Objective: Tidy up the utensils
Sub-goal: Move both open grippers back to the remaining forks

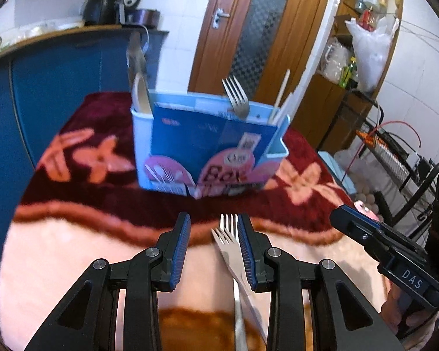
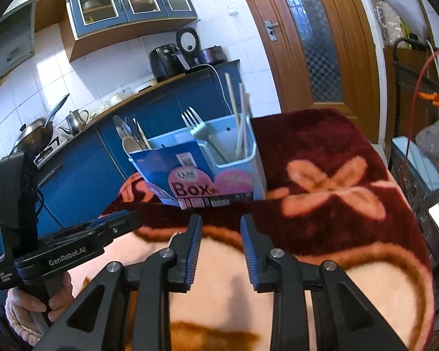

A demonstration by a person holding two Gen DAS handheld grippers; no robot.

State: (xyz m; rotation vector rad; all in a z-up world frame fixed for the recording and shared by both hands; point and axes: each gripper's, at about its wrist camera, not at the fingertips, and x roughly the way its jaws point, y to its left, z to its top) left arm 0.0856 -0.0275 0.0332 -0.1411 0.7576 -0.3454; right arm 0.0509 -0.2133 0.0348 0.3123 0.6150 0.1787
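Observation:
A light blue utensil box point(image 1: 149, 152) with a blue and pink label stands on the floral blanket; it also shows in the right wrist view point(image 2: 257, 169). It holds spoons point(image 1: 140, 93) at the left, a fork point(image 1: 236, 96) in the middle and chopsticks point(image 1: 282, 99) at the right. My left gripper point(image 1: 213, 225) is open, close above the blanket. Between its fingers, against the right finger point(image 1: 245, 251), lie two steel forks point(image 1: 229, 242), one across the other. My right gripper point(image 2: 221, 225) is open and empty, in front of the box.
The blanket point(image 2: 336, 193) covers the table, dark red at the back and pale pink in front. Blue kitchen cabinets point(image 2: 82, 175) stand at the left, a wooden door point(image 1: 257, 29) behind, and a shelf and wire rack point(image 1: 395, 152) at the right.

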